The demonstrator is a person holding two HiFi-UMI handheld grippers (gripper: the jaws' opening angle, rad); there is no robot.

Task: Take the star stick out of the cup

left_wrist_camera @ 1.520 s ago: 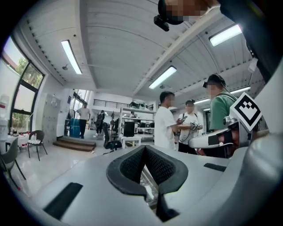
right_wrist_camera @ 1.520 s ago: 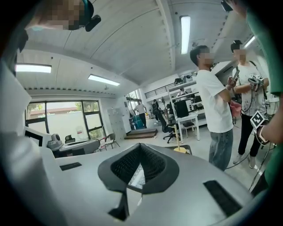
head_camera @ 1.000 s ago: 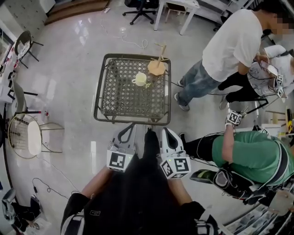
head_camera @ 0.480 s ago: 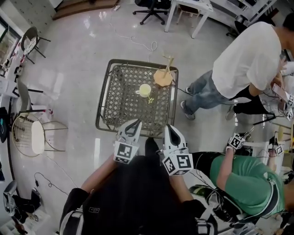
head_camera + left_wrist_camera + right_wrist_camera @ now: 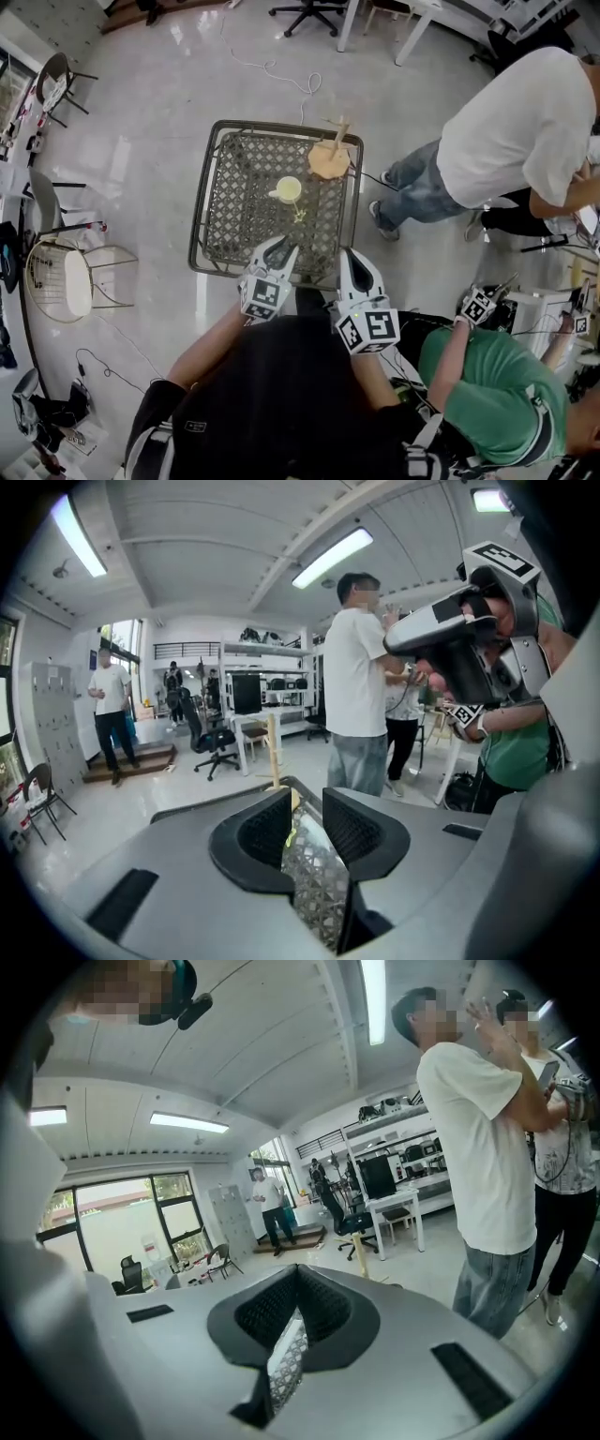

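A pale yellow cup [image 5: 288, 190] stands on the woven metal table [image 5: 239, 202], right of its middle. A small yellow star stick [image 5: 300, 215] shows just in front of the cup; I cannot tell whether it rests in the cup or beside it. My left gripper [image 5: 281, 249] hangs over the table's near edge, short of the cup. Its jaws are opening, with nothing between them. In the left gripper view [image 5: 306, 806], the table lattice shows through the gap. My right gripper [image 5: 346, 256] is beside it with its pads together [image 5: 296, 1279].
A wooden stand [image 5: 329, 157] sits on the table's far right corner. A person in a white shirt [image 5: 516, 131] stands right of the table; another in green [image 5: 487, 394] is at my right. A round wire chair [image 5: 61, 279] is on the left.
Both grippers have moved forward to the table's near edge, and the table sits closer in view. The left gripper's jaws have parted; the right gripper's jaws stay together.
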